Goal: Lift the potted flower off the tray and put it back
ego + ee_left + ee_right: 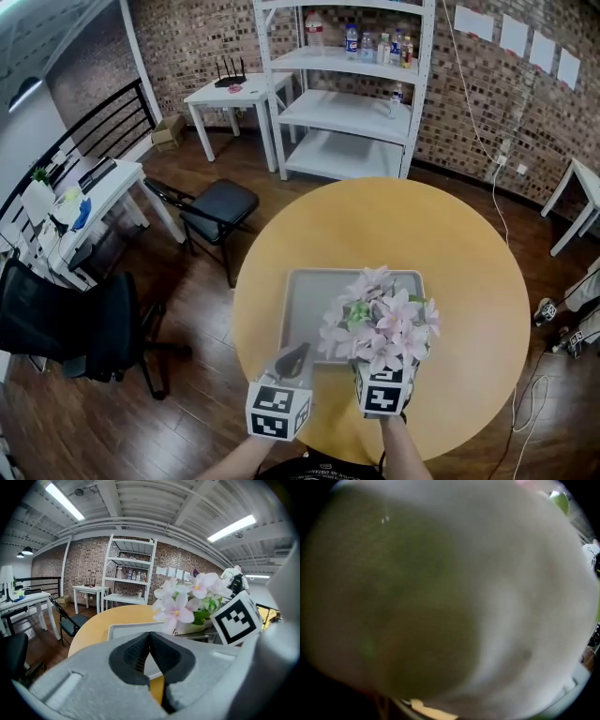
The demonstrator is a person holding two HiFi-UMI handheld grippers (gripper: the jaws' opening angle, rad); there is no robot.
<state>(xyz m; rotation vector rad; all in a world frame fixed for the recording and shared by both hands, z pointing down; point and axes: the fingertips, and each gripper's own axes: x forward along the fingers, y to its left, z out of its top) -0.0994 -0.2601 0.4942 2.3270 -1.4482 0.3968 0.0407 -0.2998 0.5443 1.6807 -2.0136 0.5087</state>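
The potted flower, pink blooms over a white pot, hangs over the front right corner of the grey tray on the round yellow table. My right gripper sits right under the blooms, which hide its jaws. In the right gripper view the blurred white pot fills the frame, pressed close, so I seem shut on it. My left gripper is shut and holds nothing, by the tray's front left edge. From the left gripper, the pot appears to the right above the tray.
A white shelf unit with bottles stands behind the table. A black folding chair and a black office chair stand on the wooden floor to the left, beside a white desk. Cables lie on the floor at right.
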